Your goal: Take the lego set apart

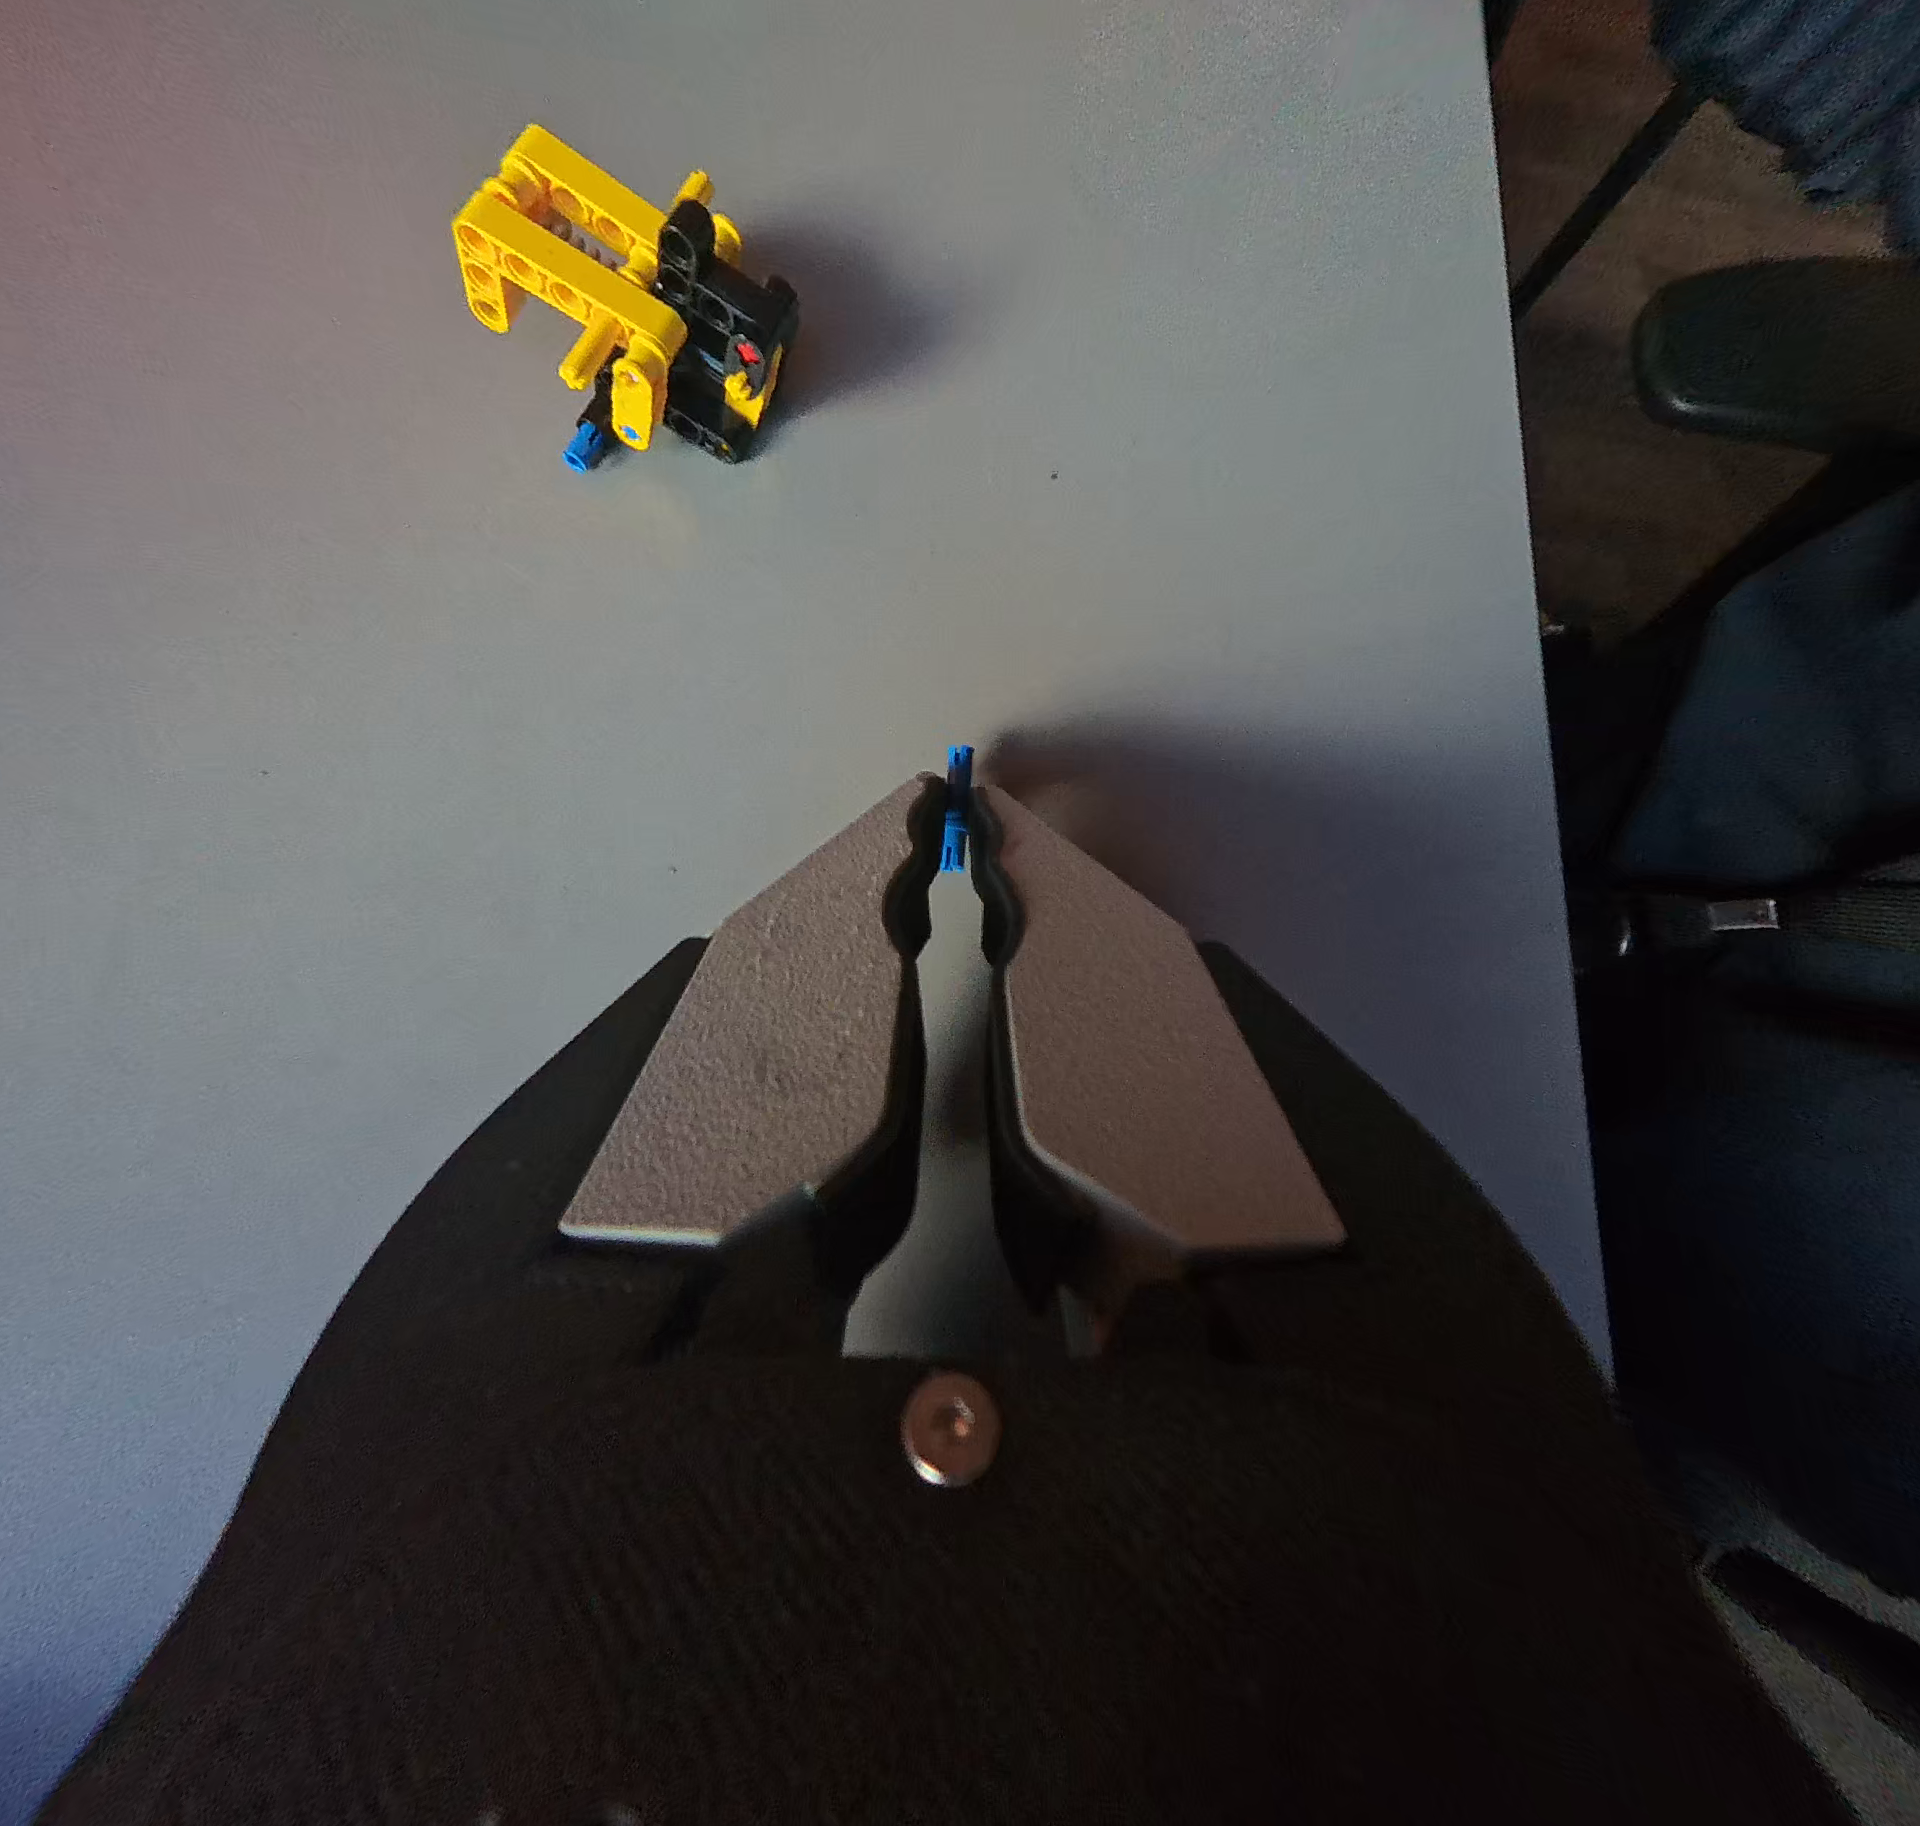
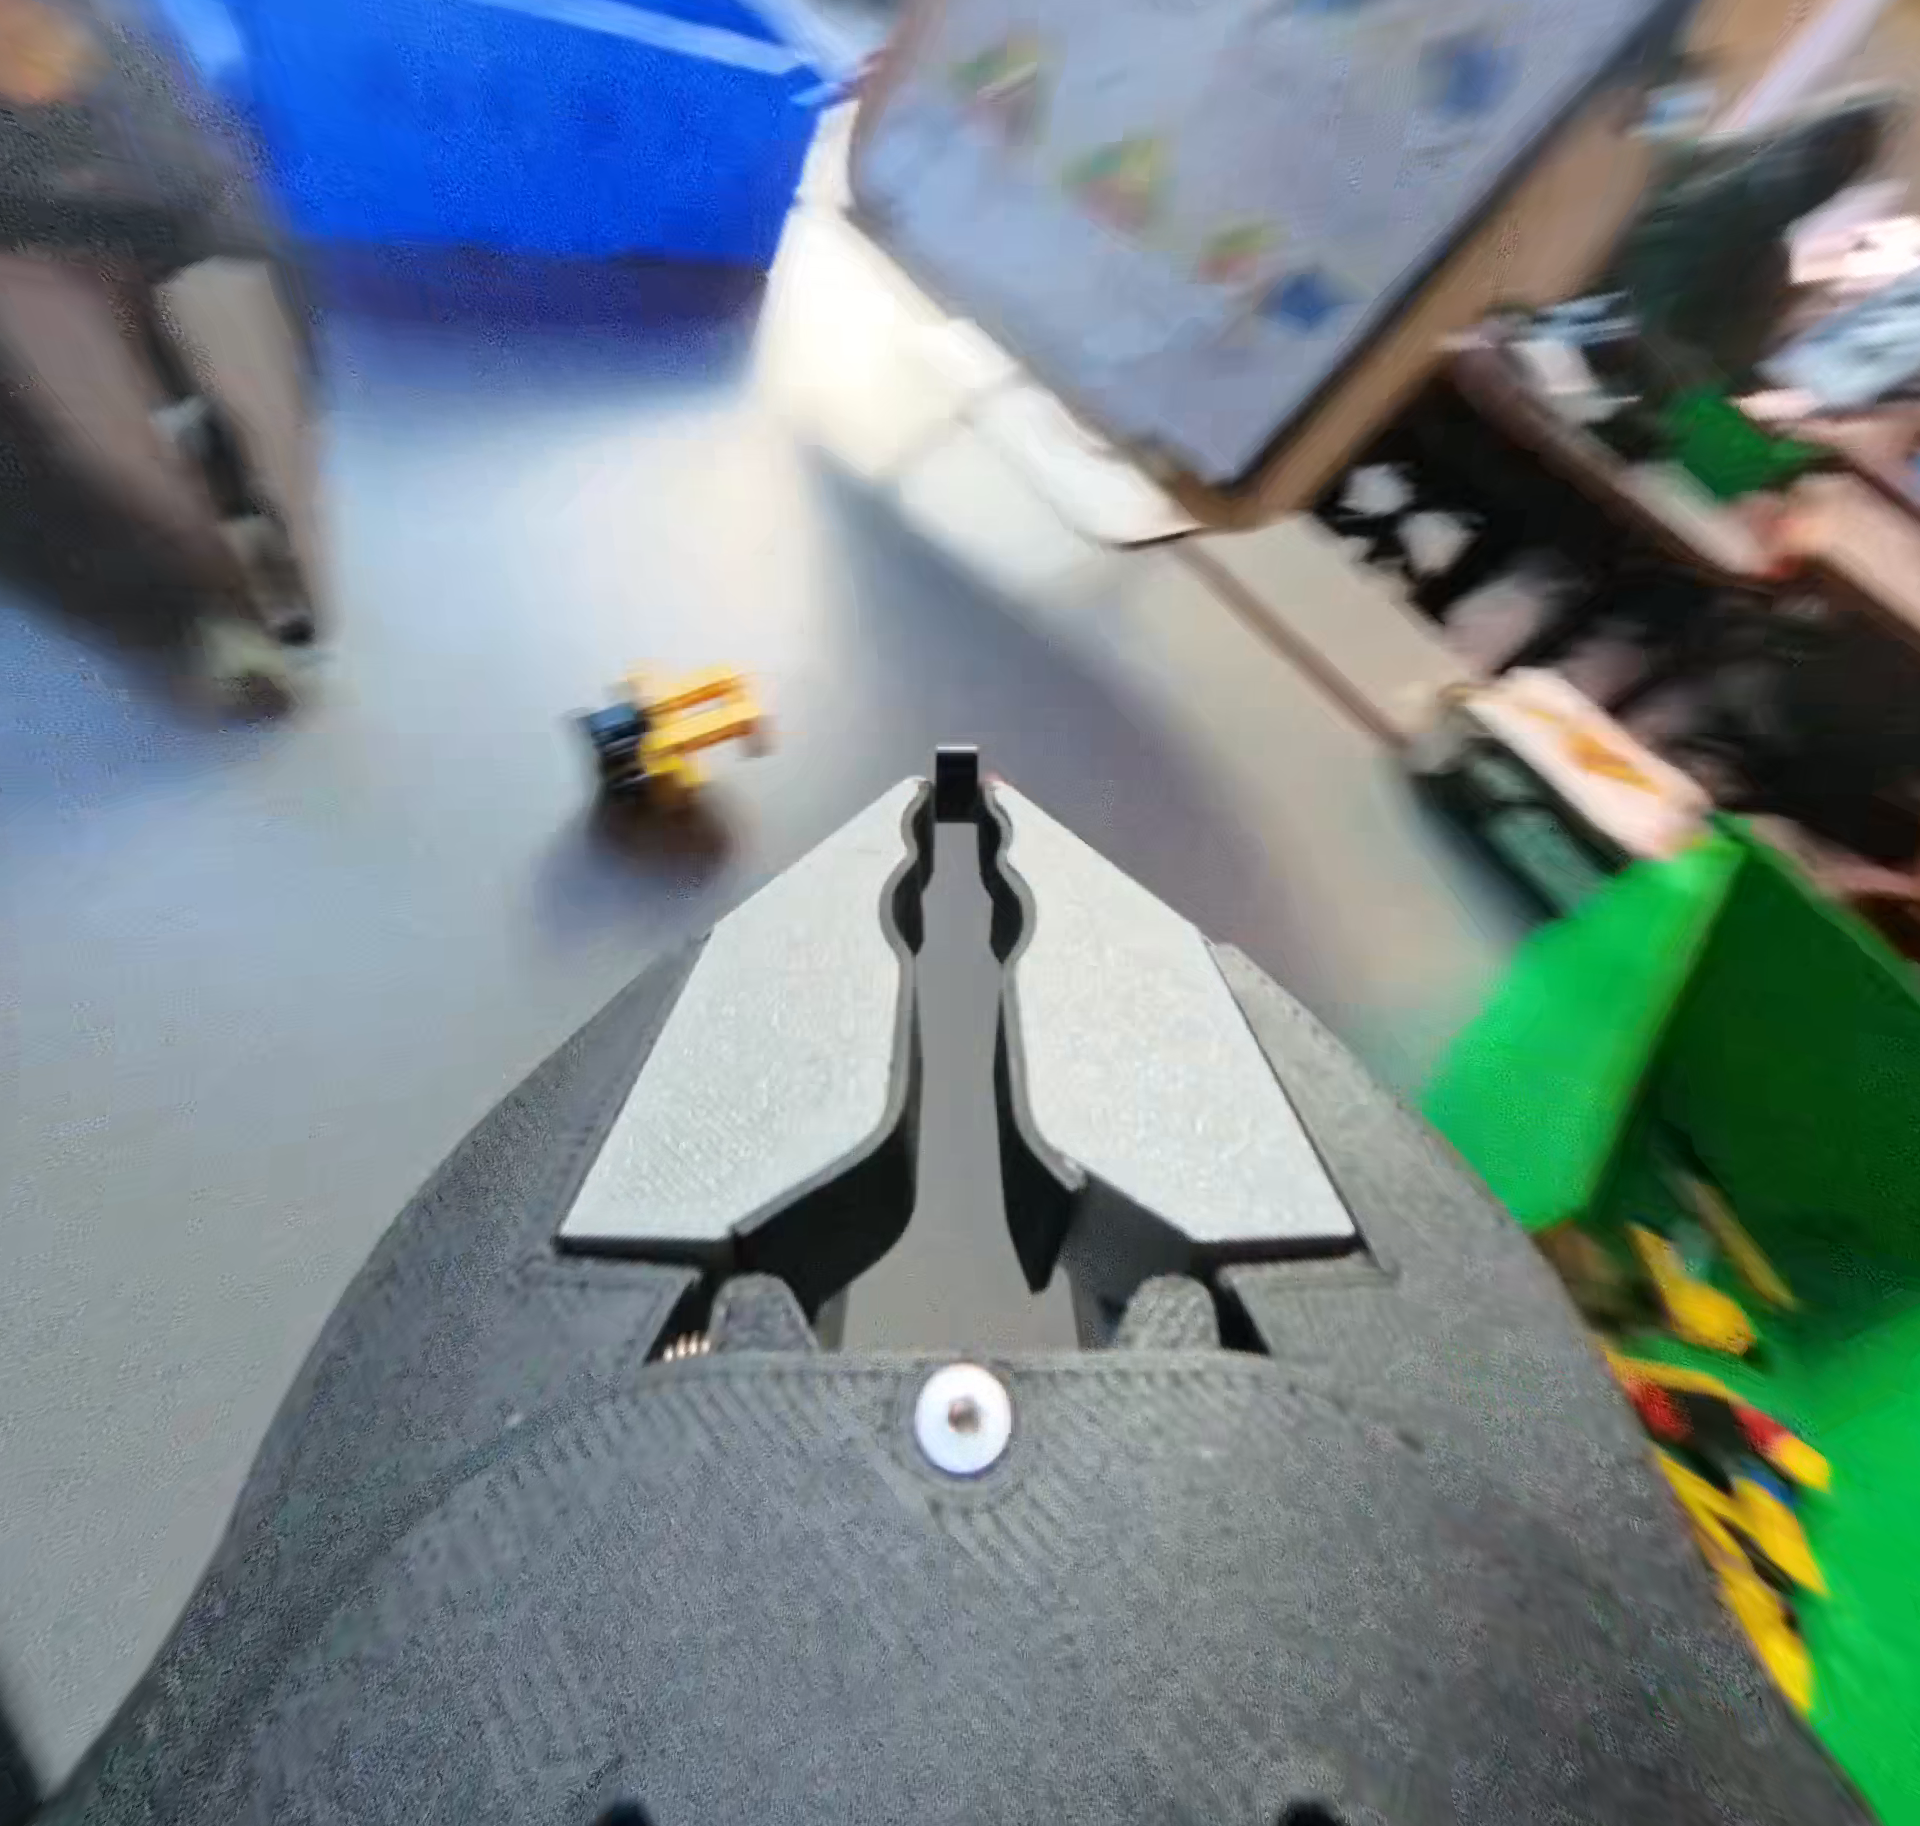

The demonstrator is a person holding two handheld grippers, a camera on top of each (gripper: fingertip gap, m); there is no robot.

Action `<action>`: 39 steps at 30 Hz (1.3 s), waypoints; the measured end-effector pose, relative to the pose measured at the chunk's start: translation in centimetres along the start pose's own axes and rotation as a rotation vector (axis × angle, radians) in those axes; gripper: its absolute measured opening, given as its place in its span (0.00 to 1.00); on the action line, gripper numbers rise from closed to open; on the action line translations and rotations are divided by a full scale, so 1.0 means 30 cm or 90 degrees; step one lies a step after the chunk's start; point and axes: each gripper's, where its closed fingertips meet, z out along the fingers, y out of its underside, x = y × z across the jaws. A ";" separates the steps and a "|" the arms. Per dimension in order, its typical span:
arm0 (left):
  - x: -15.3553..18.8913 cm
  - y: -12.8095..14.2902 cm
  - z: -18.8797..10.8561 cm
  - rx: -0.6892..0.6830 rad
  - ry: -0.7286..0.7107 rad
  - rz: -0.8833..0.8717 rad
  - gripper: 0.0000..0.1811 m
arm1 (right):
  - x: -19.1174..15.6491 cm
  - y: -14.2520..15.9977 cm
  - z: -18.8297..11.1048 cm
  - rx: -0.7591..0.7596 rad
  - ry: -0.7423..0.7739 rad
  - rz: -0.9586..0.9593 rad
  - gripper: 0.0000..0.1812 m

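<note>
- From where I sit, the job looks partway through: the lego set (image 1: 634, 301) stands on the grey table (image 1: 312, 841) as a joined block of yellow beams and black frame pieces, with another blue pin sticking out at its lower end, so most of the pulling apart is left.
- Some pieces are already off, I judge: my left gripper (image 1: 956, 820) is clamped on a small blue pin (image 1: 957, 808), pinched right at the fingertips with the pin's end poking out past them.
- That gripper is well apart from the set, over bare table near the right edge, with a dark chair (image 1: 1766, 353) beyond it.
- My right gripper (image 2: 958, 789) is nearly closed too, and grips a small black piece (image 2: 956, 779) between its tips (too dark and small for me to say which kind of piece).
- The right wrist view is badly smeared, but I can make out the set (image 2: 670, 727) lying on the table ahead and slightly left of the fingers, clear of them.
- A green bin (image 2: 1766, 1101) sits to the right with yellow, red and blue pieces in it, which I take to be where loose parts go; a blue bin (image 2: 499, 114) stands at the far side.
- What remains, by my reckoning: drop both held pieces, then go back for the yellow beams and the black frame.
</note>
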 end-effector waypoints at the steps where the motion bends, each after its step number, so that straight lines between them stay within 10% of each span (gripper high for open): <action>1: 0.000 -0.010 -0.003 0.012 0.004 -0.005 0.01 | 0.199 -0.028 -0.075 0.035 0.121 0.028 0.03; 3: -0.001 -0.063 -0.021 0.076 0.007 -0.010 0.01 | 0.543 0.021 -0.196 0.042 0.299 0.069 0.02; 5: 0.011 -0.176 -0.073 0.227 0.027 -0.021 0.00 | 0.710 0.258 -0.162 -0.145 0.282 0.151 0.03; 8: -0.001 -0.230 -0.102 0.310 0.069 -0.081 0.01 | 0.781 0.506 -0.151 -0.366 0.273 0.246 0.14; 13: -0.037 -0.269 -0.171 0.418 0.126 -0.160 0.01 | 0.782 0.394 -0.130 -0.248 0.323 0.176 0.21; 16: -0.051 -0.271 -0.181 0.433 0.151 -0.197 0.01 | 0.830 0.524 -0.157 -0.333 0.351 0.196 0.12; 20: -0.045 -0.268 -0.171 0.419 0.130 -0.179 0.01 | 0.630 0.301 -0.109 -0.077 0.184 0.312 0.15; 23: -0.026 -0.278 -0.160 0.414 0.137 -0.155 0.01 | 0.262 0.025 -0.018 0.106 -0.069 0.315 0.20; 28: 0.013 -0.293 -0.155 0.420 0.144 -0.108 0.01 | -0.342 -0.177 0.132 0.137 -0.420 0.306 0.10; 39: -0.020 -0.296 -0.207 0.316 -0.358 0.320 0.01 | -0.520 -0.217 0.273 0.095 -0.481 0.418 0.08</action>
